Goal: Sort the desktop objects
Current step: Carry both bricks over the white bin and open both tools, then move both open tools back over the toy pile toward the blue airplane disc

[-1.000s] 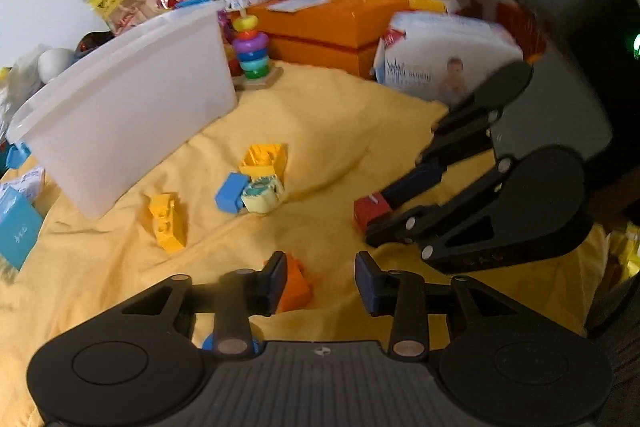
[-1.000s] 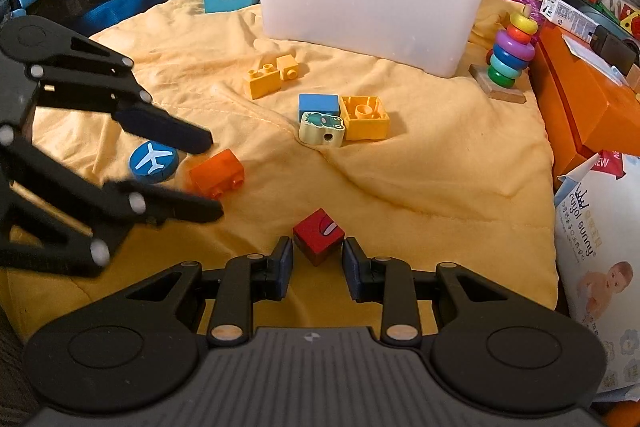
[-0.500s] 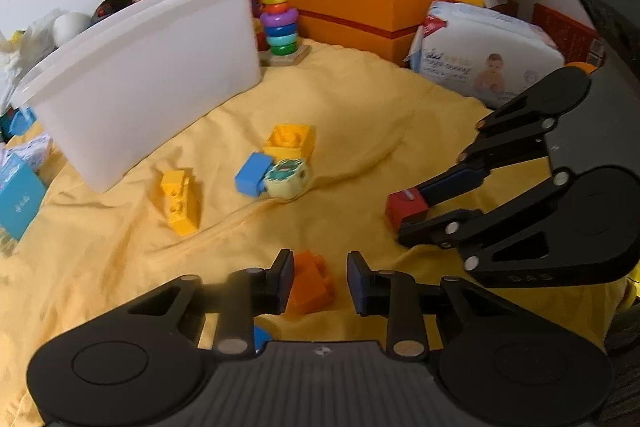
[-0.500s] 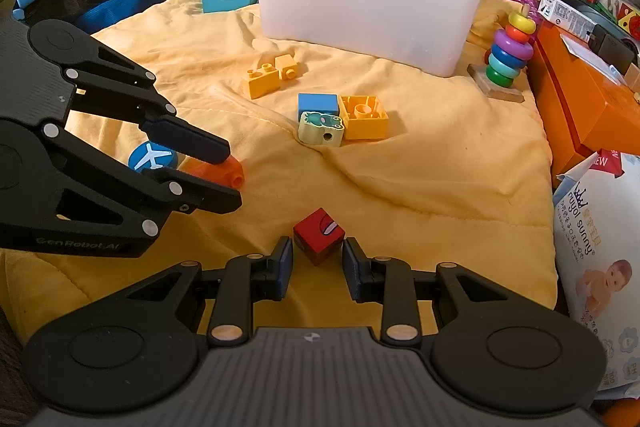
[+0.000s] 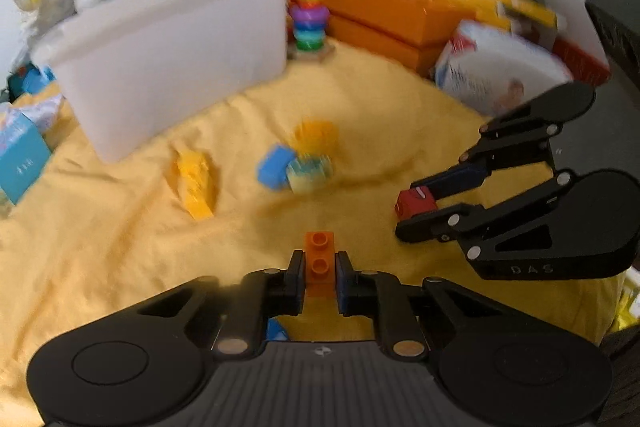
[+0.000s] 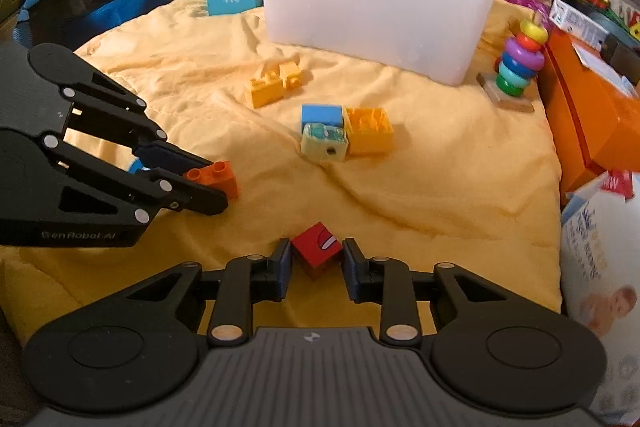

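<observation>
Yellow cloth point(image 6: 440, 187) — soft, matt, creased. White bin point(image 6: 372, 7) — translucent, smooth plastic. Orange brick point(image 5: 319, 259) and red cube point(image 6: 318, 249): smooth plastic. Gripper linkages: matt black plastic, metal pins.

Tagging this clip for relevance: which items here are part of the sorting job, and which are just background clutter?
In play:
- orange brick, clamped by left gripper
- red cube, between right gripper pads
- white bin
- yellow bricks, blue brick

Lying about:
- ring stacker
- orange boxes
- wipes pack
</observation>
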Demonstrator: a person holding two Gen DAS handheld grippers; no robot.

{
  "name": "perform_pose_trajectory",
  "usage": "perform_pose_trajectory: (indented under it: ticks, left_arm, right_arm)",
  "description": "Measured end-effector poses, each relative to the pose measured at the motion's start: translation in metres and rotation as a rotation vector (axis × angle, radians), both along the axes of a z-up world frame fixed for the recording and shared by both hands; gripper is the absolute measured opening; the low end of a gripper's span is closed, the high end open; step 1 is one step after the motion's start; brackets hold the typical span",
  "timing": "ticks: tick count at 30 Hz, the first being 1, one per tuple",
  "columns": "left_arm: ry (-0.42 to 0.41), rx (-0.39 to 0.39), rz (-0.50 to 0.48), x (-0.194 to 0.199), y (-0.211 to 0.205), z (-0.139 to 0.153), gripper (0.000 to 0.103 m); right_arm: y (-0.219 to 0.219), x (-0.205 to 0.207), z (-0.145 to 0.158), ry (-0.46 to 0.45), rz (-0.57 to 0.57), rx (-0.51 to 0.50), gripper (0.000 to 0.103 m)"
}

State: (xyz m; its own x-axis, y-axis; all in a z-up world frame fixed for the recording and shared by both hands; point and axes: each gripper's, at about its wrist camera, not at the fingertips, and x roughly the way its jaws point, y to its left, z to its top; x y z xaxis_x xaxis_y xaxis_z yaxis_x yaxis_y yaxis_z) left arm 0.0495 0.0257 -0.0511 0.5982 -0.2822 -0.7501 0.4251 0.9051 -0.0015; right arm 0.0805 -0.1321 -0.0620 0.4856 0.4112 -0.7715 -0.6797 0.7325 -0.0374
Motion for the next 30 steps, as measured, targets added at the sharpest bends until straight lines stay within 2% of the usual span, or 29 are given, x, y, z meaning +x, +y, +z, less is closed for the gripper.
perform_pose_trajectory:
  ticks: [2,6,9,13,15,17,20,22,23,25,27,30]
  left_arm:
    - [-0.055,-0.016,0.030,0.008,0.008,0.023,0.017]
    - [-0.202,-0.006,0.070,0.043,0.023,0.078,0.017]
    - [-0.308,0.011,0.101,0.079,0.036,0.117,0.017]
    - [-0.370,0.027,0.160,0.133,0.047,0.146,0.017]
    - [-0.360,0.019,0.192,0.162,0.051,0.147,0.017]
    - [-0.300,0.012,0.208,0.189,0.054,0.137,0.017]
    - [-0.182,0.013,0.218,0.218,0.051,0.107,0.018]
    - [-0.135,0.032,0.219,0.225,0.047,0.090,0.023]
    - [-0.135,0.039,0.225,0.223,0.049,0.088,0.025]
    - [-0.173,0.027,0.219,0.210,0.050,0.090,0.047]
    - [-0.222,0.032,0.213,0.195,0.048,0.097,0.053]
    - [-0.255,0.016,0.199,0.167,0.047,0.109,0.055]
  right_arm:
    - [0.001,0.005,0.012,-0.019,0.002,0.021,0.030]
    - [0.011,0.029,0.053,-0.137,0.023,0.058,0.030]
    - [0.018,0.061,0.092,-0.215,0.019,0.143,0.030]
    - [0.030,0.111,0.137,-0.297,-0.045,0.228,0.030]
    - [0.039,0.137,0.151,-0.307,-0.082,0.240,0.030]
    - [0.051,0.159,0.154,-0.314,-0.103,0.241,0.030]
    - [0.064,0.190,0.140,-0.258,-0.140,0.224,0.030]
    - [0.068,0.200,0.124,-0.205,-0.178,0.195,0.032]
    - [0.067,0.203,0.118,-0.180,-0.188,0.197,0.038]
    - [0.065,0.205,0.110,-0.143,-0.189,0.191,0.045]
    - [0.058,0.195,0.112,-0.180,-0.180,0.199,0.047]
    - [0.046,0.177,0.121,-0.212,-0.169,0.219,0.050]
